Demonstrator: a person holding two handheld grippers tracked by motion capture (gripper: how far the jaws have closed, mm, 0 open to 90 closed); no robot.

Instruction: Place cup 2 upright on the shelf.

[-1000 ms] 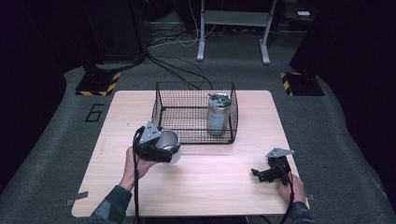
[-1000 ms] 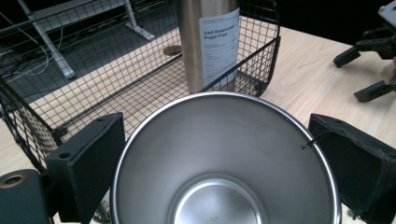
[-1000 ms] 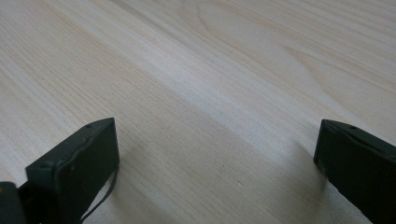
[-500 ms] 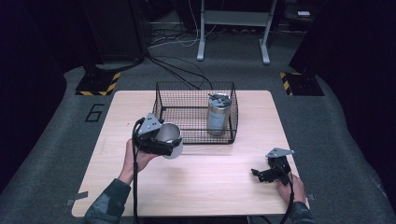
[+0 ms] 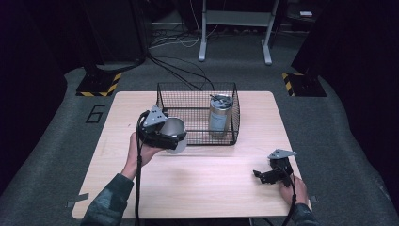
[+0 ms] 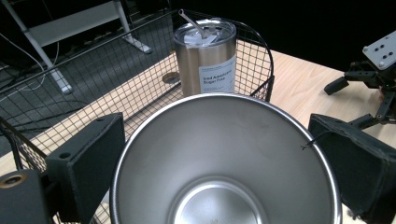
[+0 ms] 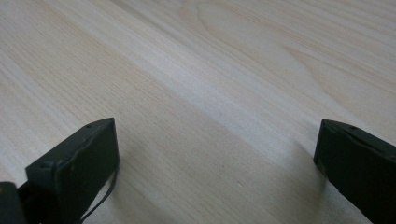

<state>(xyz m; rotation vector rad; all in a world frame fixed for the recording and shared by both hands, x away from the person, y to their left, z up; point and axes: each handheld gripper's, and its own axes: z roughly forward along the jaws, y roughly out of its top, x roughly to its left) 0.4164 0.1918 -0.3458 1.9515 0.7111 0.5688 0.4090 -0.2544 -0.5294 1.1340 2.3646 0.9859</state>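
Note:
A bare steel cup (image 5: pixel 175 133) is off the table at the near left corner of the black wire basket (image 5: pixel 197 86), with my left gripper (image 5: pixel 173 139) shut on it. In the left gripper view the cup's open mouth (image 6: pixel 233 135) sits between the two jaws of that gripper (image 6: pixel 219 161), tipped toward the basket (image 6: pixel 256 60). A lidded steel tumbler (image 5: pixel 219 115) with a straw stands upright in the basket's right half (image 6: pixel 205 56). My right gripper (image 5: pixel 260 176) rests low at the table's near right, open, with bare wood between its jaws (image 7: pixel 215 163).
The light wooden table (image 5: pixel 211 193) stands on grey carpet. Beyond it are cables and a desk frame (image 5: pixel 235 28). The right gripper (image 6: pixel 369 79) also appears far off in the left gripper view.
My left gripper has carried the steel cup up and forward, closer to the basket's near left corner. The right gripper has stayed put.

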